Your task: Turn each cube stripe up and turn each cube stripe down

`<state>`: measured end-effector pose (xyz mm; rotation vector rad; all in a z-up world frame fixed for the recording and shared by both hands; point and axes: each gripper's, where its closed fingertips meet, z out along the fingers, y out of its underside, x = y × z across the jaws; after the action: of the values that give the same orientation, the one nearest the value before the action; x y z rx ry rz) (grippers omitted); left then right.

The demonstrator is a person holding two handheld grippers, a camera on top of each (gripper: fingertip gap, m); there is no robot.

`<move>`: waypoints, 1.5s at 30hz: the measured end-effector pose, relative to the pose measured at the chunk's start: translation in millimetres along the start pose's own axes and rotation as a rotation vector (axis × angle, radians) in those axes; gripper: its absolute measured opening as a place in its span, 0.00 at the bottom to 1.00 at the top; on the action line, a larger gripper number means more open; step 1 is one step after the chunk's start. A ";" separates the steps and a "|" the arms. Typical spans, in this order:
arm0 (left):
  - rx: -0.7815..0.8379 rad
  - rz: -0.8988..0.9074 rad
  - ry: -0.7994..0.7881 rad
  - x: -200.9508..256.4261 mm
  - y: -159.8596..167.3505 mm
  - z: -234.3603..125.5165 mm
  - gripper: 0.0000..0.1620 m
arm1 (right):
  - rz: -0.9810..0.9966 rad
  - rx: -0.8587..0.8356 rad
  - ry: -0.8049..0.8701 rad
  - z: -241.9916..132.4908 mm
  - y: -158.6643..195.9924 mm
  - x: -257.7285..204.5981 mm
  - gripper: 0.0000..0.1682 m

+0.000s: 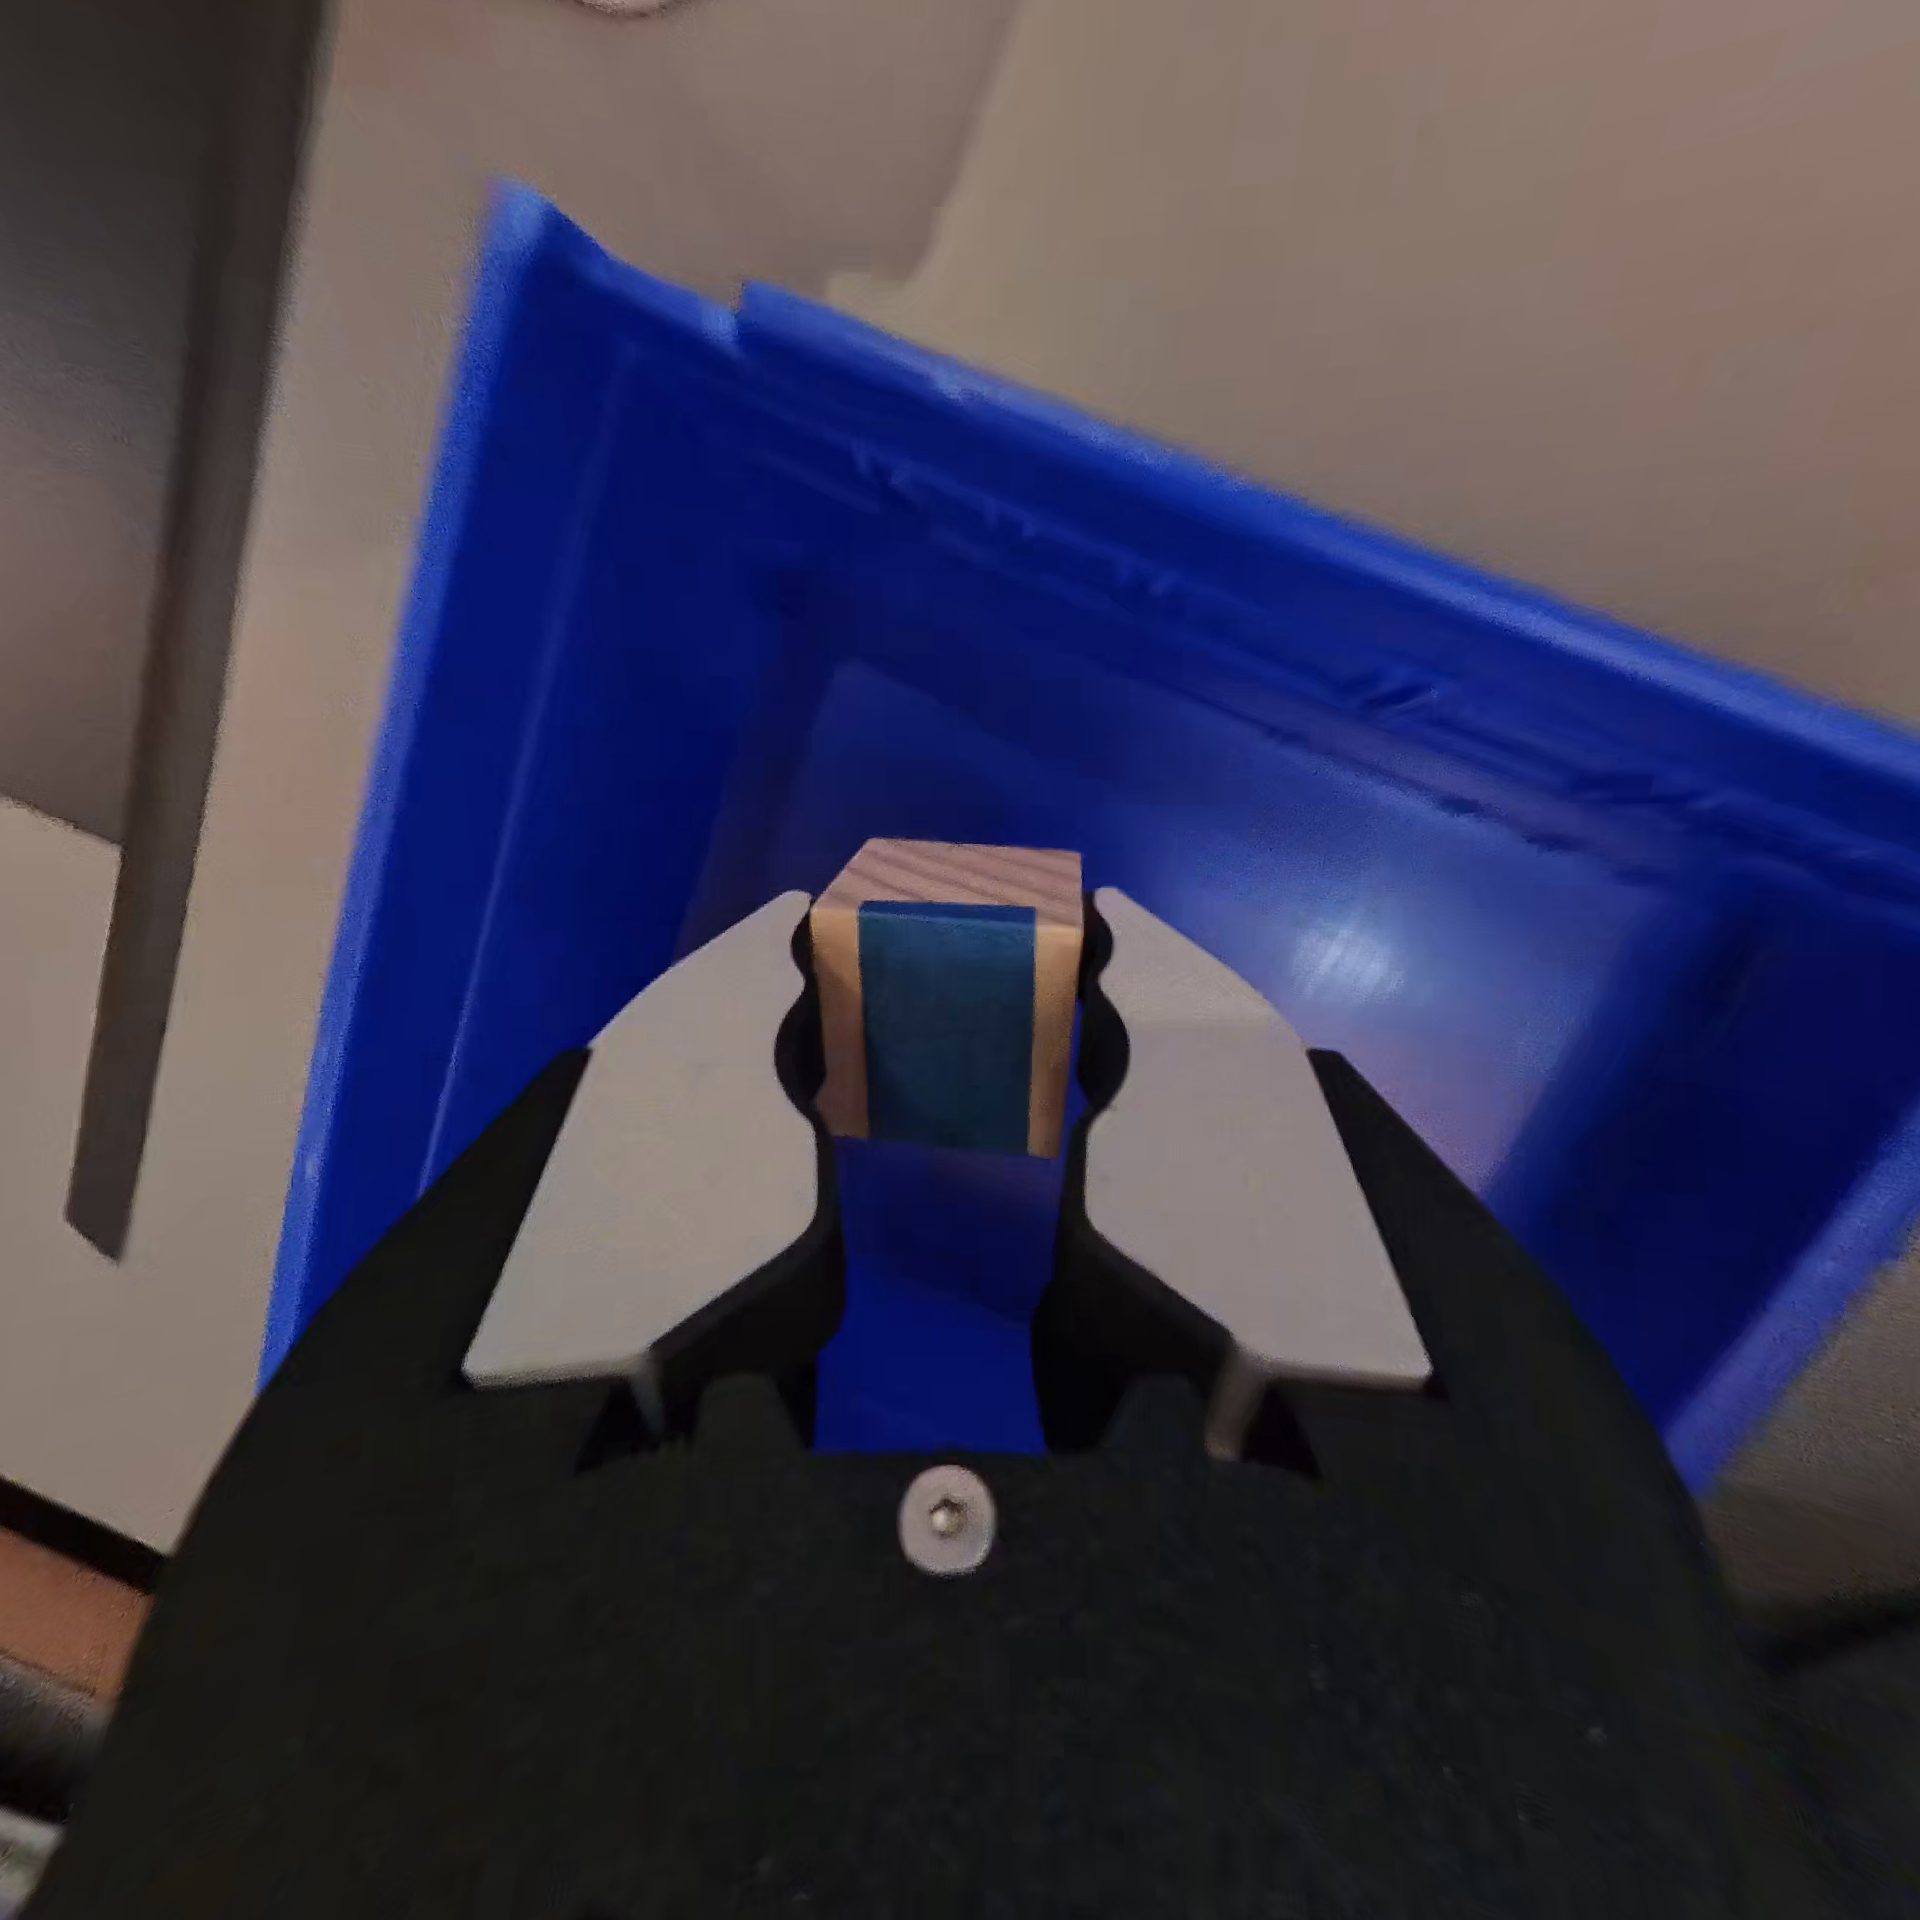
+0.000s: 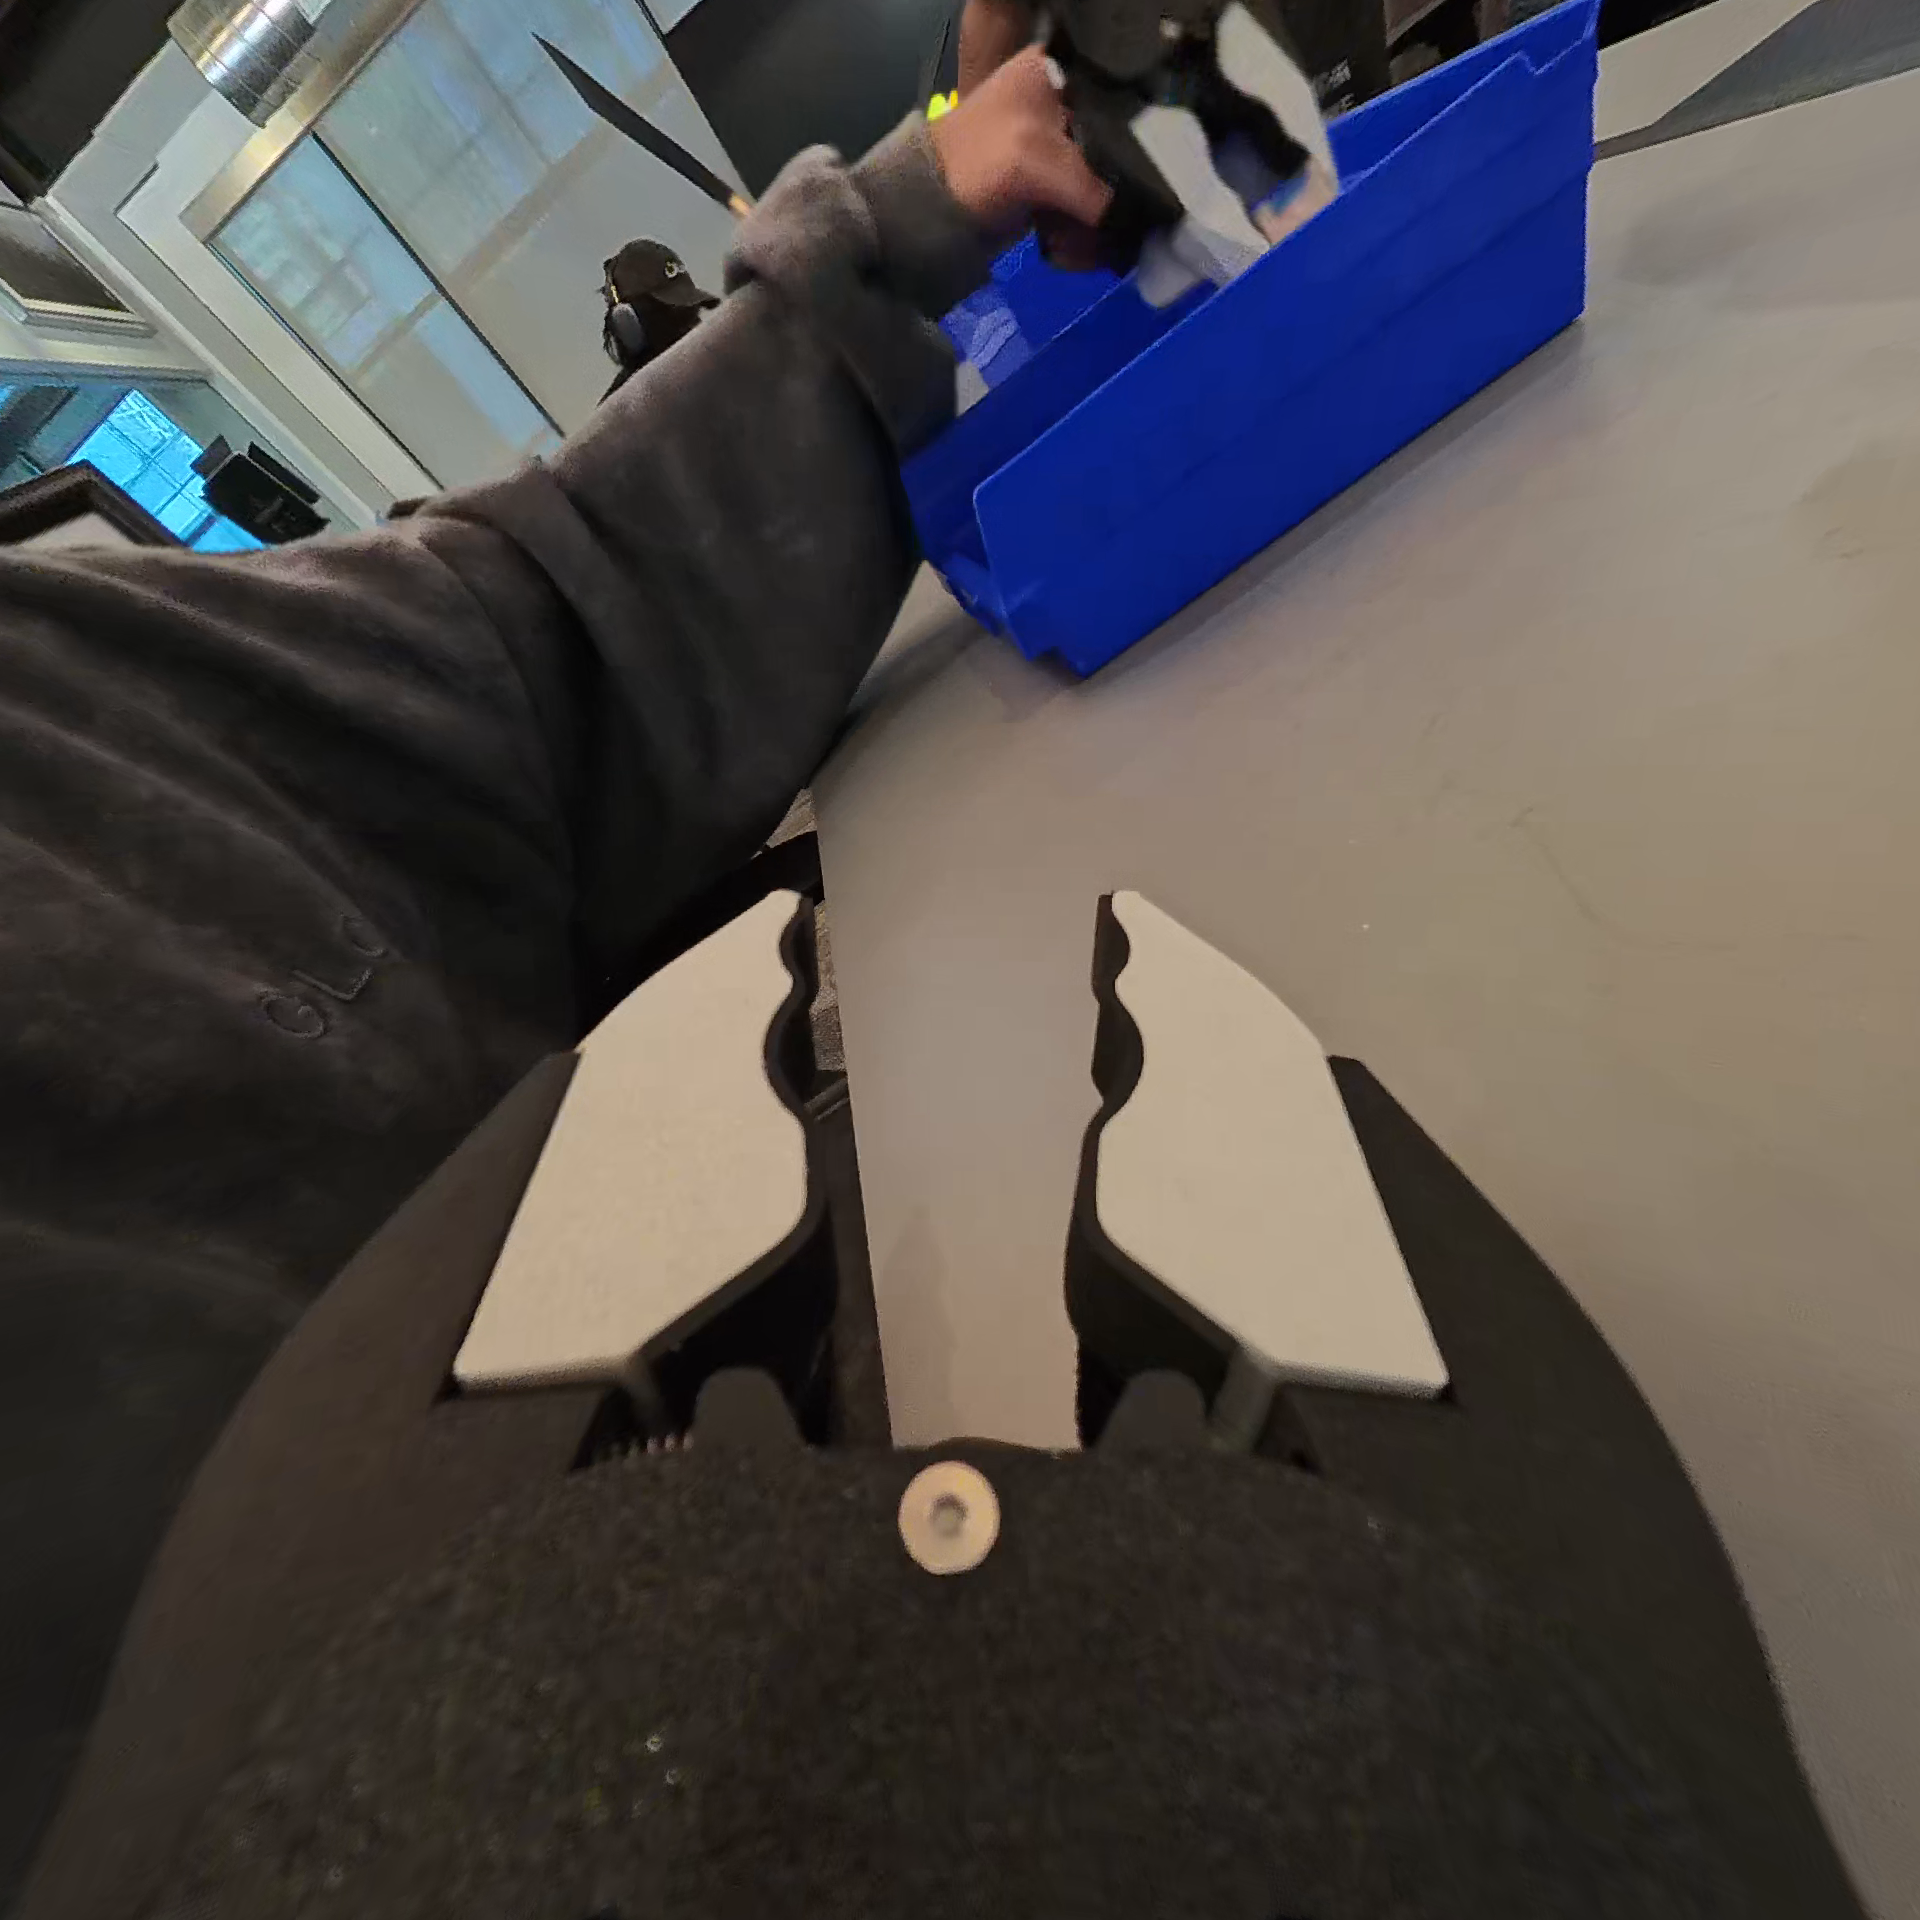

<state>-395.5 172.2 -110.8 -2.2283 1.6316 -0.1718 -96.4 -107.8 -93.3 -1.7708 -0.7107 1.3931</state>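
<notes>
Left wrist view has my left gripper [image 1: 951,997] clamped on a small wooden cube [image 1: 945,1003], its jaws pressing the cube's two side faces. A dark blue stripe [image 1: 948,1029] runs down the middle of the face turned toward the camera, with bare wood on both sides of it and wood grain on the face beyond. I am holding the cube above the inside of a blue plastic bin [image 1: 1143,582]; the bin's corner sits at about 11 o'clock and its long wall runs off toward 3 o'clock. Its floor shows a bright glare patch at roughly 2 o'clock from the cube. Motion blur softens the bin's rim, and I cannot tell whether the cube touches the floor.

From the right wrist camera, my right gripper [image 2: 951,1039] hovers low over the grey table [image 2: 1455,831], jaws parted with nothing between them, only bare tabletop showing in the gap. At 1 o'clock, well away, the blue plastic bin [image 2: 1247,447] rests on the table, and the left gripper [image 2: 1195,125] reaches into it from above, gripped by a hand [image 2: 1013,145]. A dark grey sleeve [image 2: 520,675] fills the picture from 9 to 11 o'clock.
</notes>
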 end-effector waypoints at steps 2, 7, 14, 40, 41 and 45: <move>0.136 -0.118 -0.003 13.3 -12.5 -31.0 0.28 | 0.006 0.007 0.014 -1.0 -1.6 1.5 0.30; 0.493 -0.376 0.079 80.3 -67.4 -78.5 0.28 | 0.019 0.006 0.071 0.1 -21.0 10.6 0.30; 0.946 -0.715 0.683 205.4 -183.1 -86.8 0.27 | 0.172 0.040 -0.039 31.0 -56.0 1.9 0.42; 0.993 -0.557 0.570 313.2 -138.9 -40.6 0.49 | 0.174 0.237 0.064 -52.5 -124.8 26.7 0.27; 0.968 -0.548 0.568 320.8 -129.6 -33.9 0.48 | 0.108 0.251 0.173 -78.1 -136.4 35.9 0.27; 0.920 -0.563 0.656 335.9 -116.6 -25.2 0.45 | -0.046 0.074 0.812 -195.8 -143.2 96.9 0.27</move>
<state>-191.2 -118.7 -85.0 -1.8415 0.7720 -1.5683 121.4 5.8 -4.4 -2.0155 -0.2457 0.5538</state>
